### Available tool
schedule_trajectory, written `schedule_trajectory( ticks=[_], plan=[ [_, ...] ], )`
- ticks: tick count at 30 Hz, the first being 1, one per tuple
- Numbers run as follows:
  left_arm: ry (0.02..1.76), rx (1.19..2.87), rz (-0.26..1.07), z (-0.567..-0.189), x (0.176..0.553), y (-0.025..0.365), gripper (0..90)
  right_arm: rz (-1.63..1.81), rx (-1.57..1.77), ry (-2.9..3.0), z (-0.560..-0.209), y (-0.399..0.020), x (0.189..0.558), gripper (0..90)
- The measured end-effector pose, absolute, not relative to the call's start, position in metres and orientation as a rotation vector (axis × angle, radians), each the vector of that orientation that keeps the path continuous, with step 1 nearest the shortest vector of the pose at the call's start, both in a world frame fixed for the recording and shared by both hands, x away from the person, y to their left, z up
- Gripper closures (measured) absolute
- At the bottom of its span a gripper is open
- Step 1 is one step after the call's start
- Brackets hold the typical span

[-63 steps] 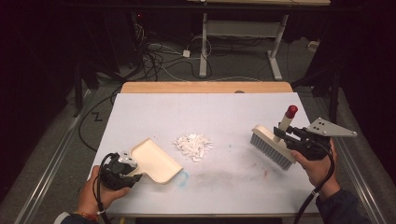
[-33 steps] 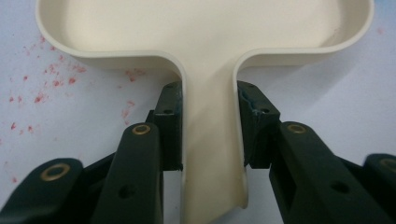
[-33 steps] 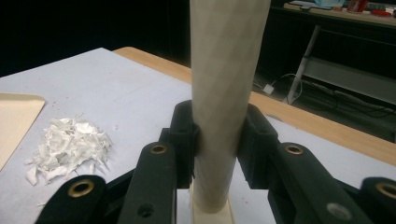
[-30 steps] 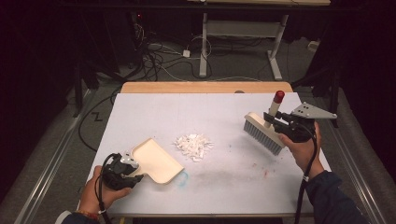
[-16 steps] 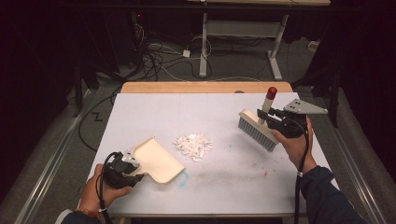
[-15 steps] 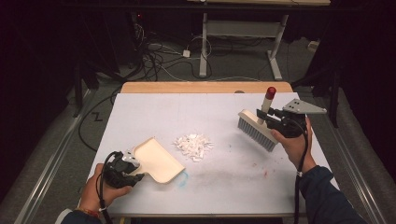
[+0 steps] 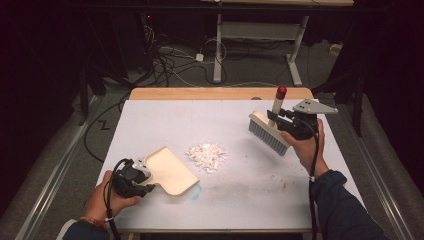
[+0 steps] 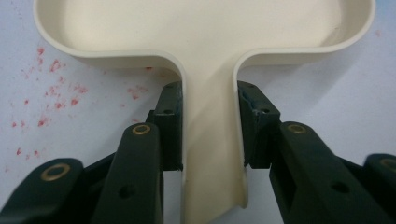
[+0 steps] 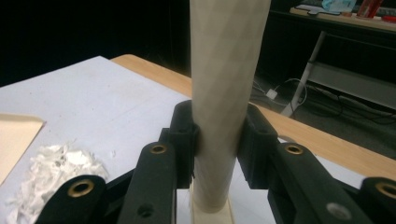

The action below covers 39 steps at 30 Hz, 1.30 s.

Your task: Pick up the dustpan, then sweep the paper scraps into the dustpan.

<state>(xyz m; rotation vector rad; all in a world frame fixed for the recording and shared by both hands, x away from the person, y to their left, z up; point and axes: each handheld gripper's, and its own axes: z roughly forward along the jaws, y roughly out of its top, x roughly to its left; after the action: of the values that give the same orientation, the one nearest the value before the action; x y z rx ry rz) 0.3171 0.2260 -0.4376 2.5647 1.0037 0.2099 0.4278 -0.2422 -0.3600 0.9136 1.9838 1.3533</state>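
A cream dustpan (image 7: 170, 170) lies flat on the white table (image 7: 150, 120) at the front left. My left gripper (image 7: 137, 177) is shut on its handle (image 8: 212, 154), one pad on each side. A pile of white paper scraps (image 7: 207, 155) sits in the middle of the table, just right of the pan's mouth. My right gripper (image 7: 280, 120) is shut on the cream handle (image 9: 224, 93) of a hand brush (image 7: 269, 132) with a red-tipped end (image 7: 281, 91). The brush hangs above the table's right half, bristles down, to the right of and beyond the scraps (image 9: 51, 175).
Red specks stain the table beside the pan (image 8: 51, 93) and at the right front (image 7: 280, 182); a blue mark (image 7: 196, 190) lies by the pan's front corner. A wooden strip (image 7: 220, 93) edges the table's far side. Cables (image 7: 175, 65) and desk legs (image 7: 295, 55) stand on the floor beyond.
My right gripper has carried the brush leftward and toward the table's far side, nearer the scraps. The left gripper and the dustpan have stayed put.
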Motion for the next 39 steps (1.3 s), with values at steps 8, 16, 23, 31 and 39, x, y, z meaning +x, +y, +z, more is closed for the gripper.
schedule_trajectory(
  ticks=[8, 16, 23, 31, 39],
  plan=[
    [0.963, 2.601, 0.175, -0.436, 0.328, 0.222, 63.6, 1.351, 0.935, 1.971, -0.364, -0.228, 0.441, 70.8],
    [0.937, 2.662, 0.147, -0.432, 0.339, 0.212, 63.6, 1.341, 0.943, 1.976, -0.374, -0.204, 0.456, 70.8],
    [0.940, 2.693, 0.121, -0.427, 0.346, 0.208, 63.7, 1.371, 0.957, 2.002, -0.387, -0.182, 0.458, 70.8],
    [0.934, 2.725, 0.120, -0.430, 0.348, 0.203, 63.7, 1.349, 0.927, 2.026, -0.393, -0.151, 0.448, 70.8],
    [0.941, 2.727, 0.115, -0.433, 0.347, 0.203, 63.6, 1.416, 0.878, 2.057, -0.398, -0.118, 0.431, 70.6]
  ],
)
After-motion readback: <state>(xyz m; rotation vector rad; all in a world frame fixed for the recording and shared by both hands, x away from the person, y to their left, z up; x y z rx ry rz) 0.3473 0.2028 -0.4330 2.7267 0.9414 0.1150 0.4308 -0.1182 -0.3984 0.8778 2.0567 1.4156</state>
